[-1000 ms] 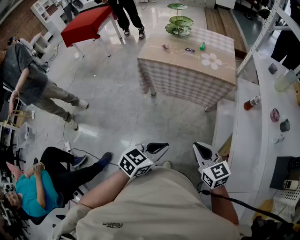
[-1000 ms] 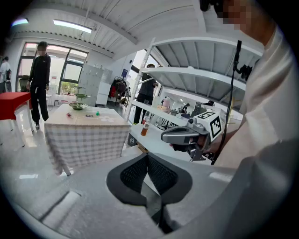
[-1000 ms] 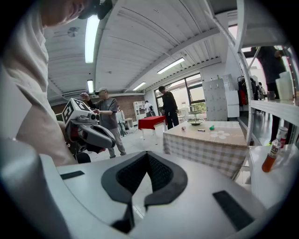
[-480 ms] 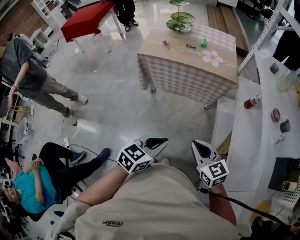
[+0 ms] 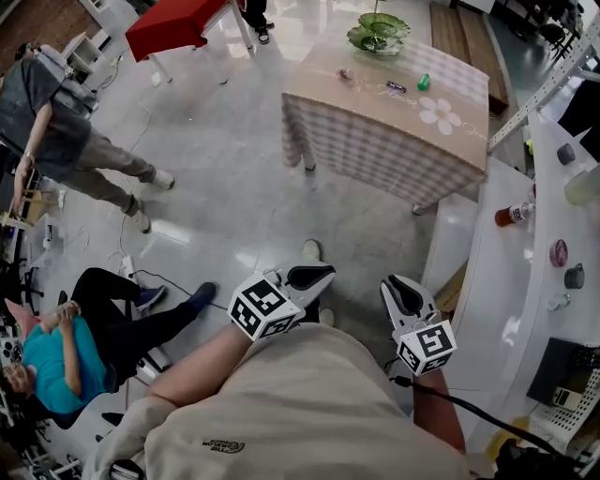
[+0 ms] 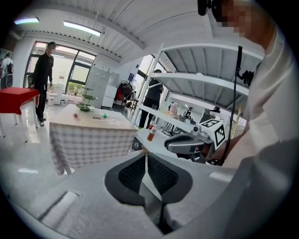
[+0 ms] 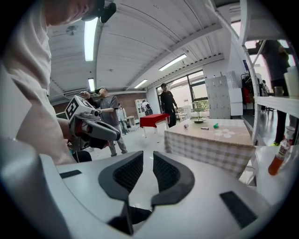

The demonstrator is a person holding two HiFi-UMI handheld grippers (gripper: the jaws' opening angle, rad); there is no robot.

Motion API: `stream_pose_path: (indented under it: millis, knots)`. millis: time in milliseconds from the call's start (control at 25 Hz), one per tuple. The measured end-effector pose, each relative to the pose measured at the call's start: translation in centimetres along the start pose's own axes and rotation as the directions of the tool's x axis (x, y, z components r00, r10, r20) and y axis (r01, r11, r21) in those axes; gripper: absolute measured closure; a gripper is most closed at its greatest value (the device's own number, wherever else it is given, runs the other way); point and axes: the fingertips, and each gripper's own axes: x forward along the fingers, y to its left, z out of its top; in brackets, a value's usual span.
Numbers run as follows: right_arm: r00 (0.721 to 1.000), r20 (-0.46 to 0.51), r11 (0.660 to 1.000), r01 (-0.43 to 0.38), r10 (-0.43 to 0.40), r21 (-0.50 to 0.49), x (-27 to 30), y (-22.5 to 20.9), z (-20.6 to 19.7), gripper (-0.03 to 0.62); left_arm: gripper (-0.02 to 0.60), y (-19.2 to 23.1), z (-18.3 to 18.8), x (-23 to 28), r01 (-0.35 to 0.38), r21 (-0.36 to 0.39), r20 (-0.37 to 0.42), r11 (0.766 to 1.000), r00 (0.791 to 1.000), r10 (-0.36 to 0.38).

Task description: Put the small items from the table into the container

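Note:
The checked-cloth table (image 5: 384, 131) stands far ahead across the floor. On its top lie a pinkish item (image 5: 345, 73), a dark item (image 5: 396, 87) and a green item (image 5: 424, 82), near a green tiered dish (image 5: 379, 33). My left gripper (image 5: 314, 275) is held close to my body, its pads touching and empty (image 6: 146, 156). My right gripper (image 5: 405, 292) hovers beside it. Its jaws are opening, with a narrow gap and nothing between them (image 7: 148, 156). The right gripper view shows the same table (image 7: 219, 137) with the green item (image 7: 215, 125).
A white counter (image 5: 497, 281) runs along the right with an orange bottle (image 5: 514, 215) and small jars. A red table (image 5: 173, 26) stands at the back left. One person (image 5: 75, 150) stands at the left and another (image 5: 66, 347) sits on the floor.
I have stepped forward: a shoe now shows ahead of the grippers and the floor and table have slid in the view. Both grippers shifted slightly with my body.

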Motion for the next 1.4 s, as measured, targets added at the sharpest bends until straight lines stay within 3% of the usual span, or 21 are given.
stream_pose_path:
  millis: [280,840,1040,1400]
  knots:
    - [0.999,-0.039,1.0,0.025,-0.026,-0.016,4.5,-4.3,1.7,0.514,0.571,5.6,2.9,3.1,0.031,0.015,0.021,0.999,0.999,-0.032]
    - [0.995,-0.056,0.994,0.079,-0.083,-0.069,17.1,-13.8,11.4,0.517,0.574,19.7,11.9,7.2,0.126,0.036,0.039,0.991,0.991,-0.127]
    - [0.993,-0.061,0.99,0.096,-0.103,-0.105,21.0,-16.5,13.7,0.517,0.574,24.2,13.2,7.1,0.099,0.042,0.024,0.994,0.995,-0.1]
    - [0.992,-0.105,0.981,0.051,-0.071,-0.185,26.8,-22.7,16.3,0.517,0.574,29.2,15.4,8.2,0.026,-0.008,0.05,1.0,0.998,-0.026]
